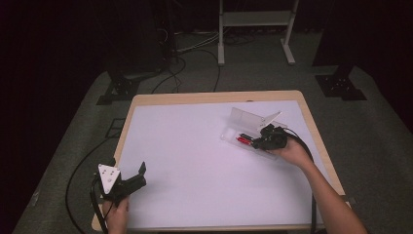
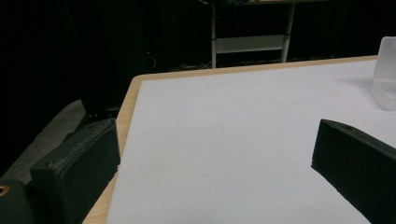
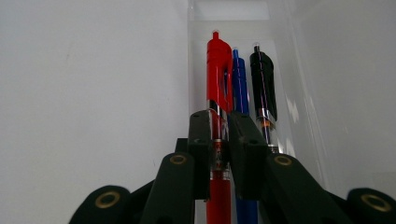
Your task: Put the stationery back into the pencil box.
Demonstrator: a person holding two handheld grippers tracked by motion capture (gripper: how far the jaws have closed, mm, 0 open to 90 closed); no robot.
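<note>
Right gripper view has the right gripper [image 3: 219, 140] with its fingers clamped on the red pen [image 3: 218, 79] inside the clear case [image 3: 299, 121], centre frame. Blue pen [image 3: 240, 84] sits touching, so it might drag along. Left gripper [image 1: 127, 181] hangs released, lower left.

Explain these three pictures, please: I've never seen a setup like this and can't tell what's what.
No robot here: a person holds a hand-held grasping tool in each hand at a white-topped table. One picture looks down from above. The other two come from cameras riding on each tool, looking along its black jaws. The left tool sits near the table's front left corner, jaws wide apart, holding nothing. The right tool reaches into a clear plastic case with its lid up, jaws closed on a red pen. A blue pen and a black pen lie beside it.
</note>
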